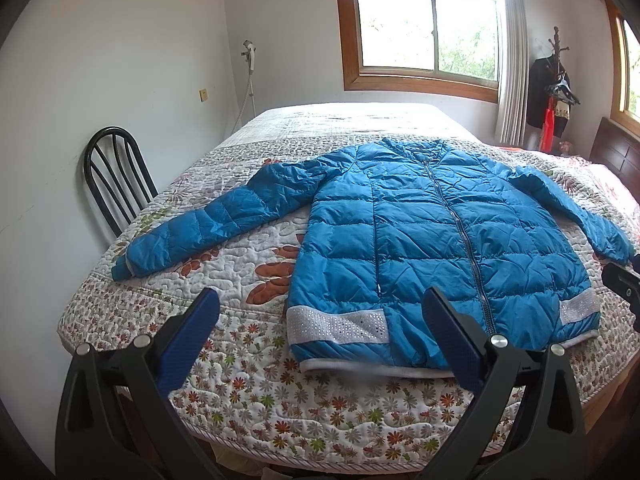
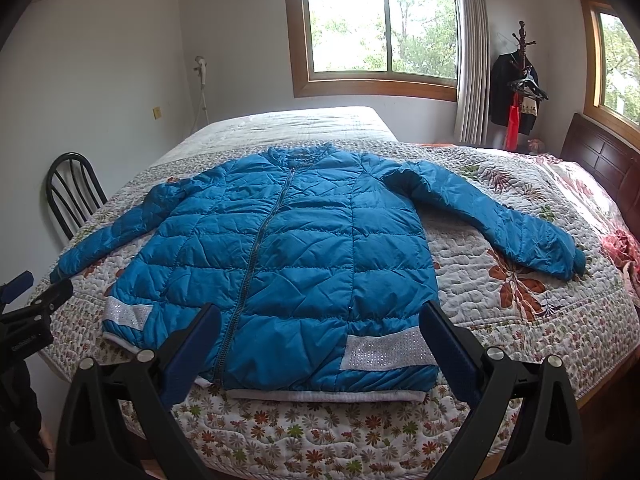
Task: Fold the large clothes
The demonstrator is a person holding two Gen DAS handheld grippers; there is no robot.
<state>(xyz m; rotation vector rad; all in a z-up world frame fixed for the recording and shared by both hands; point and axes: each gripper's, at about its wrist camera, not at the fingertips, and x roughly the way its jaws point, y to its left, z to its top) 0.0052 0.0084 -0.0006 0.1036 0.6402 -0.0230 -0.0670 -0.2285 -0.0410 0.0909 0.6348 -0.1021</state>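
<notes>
A blue quilted puffer jacket lies flat and zipped, front up, on a floral quilted bed, with both sleeves spread out to the sides. It also shows in the right wrist view. My left gripper is open and empty, held above the near left corner of the hem. My right gripper is open and empty, held above the near right part of the hem. The left sleeve cuff lies near the bed's left edge. The right sleeve cuff lies out to the right.
A black metal chair stands against the wall left of the bed. A dark wooden headboard is at the right. A coat rack with hanging clothes stands in the far corner beside a curtain and window.
</notes>
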